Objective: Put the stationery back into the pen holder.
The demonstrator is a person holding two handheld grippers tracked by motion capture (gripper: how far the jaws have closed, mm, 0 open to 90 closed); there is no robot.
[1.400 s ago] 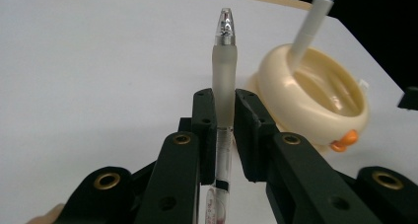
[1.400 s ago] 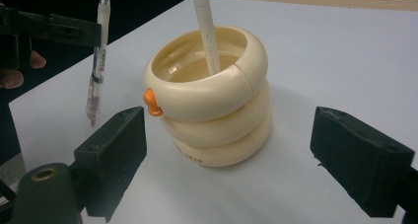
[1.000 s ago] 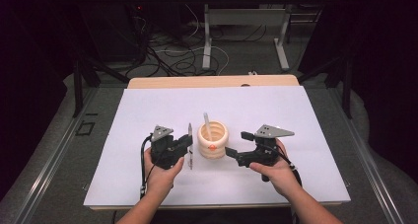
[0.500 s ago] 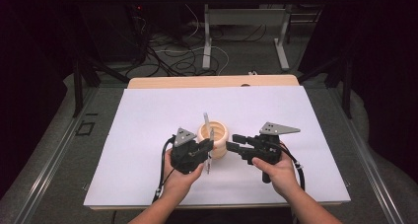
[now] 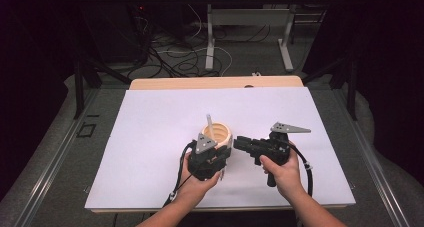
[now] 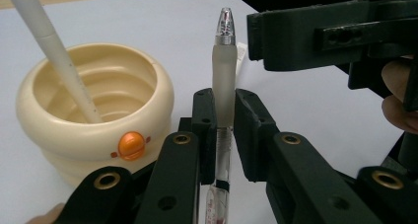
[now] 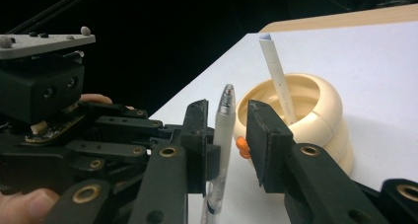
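1. The left tongs [image 6: 224, 130] are closed to a narrow slot and clamp a frosted, clear-tipped pen [image 6: 224, 71] by its lower barrel.
2. The right tongs [image 7: 226, 135] stand wider apart around the same pen [image 7: 223, 130]; one jaw sits just beside the barrel, and whether it touches cannot be told.
3. The pen stands nearly upright between both pairs of tongs, its long axis vertical, clear tip at the top.
4. A cream ribbed pot [image 5: 218, 135] sits on the white surface [image 5: 150, 127] just behind the left tongs [image 5: 212, 157], with a white pen [image 5: 210, 127] leaning inside it.
5. The right tongs [image 5: 240, 143] reach in from the pot's right side.
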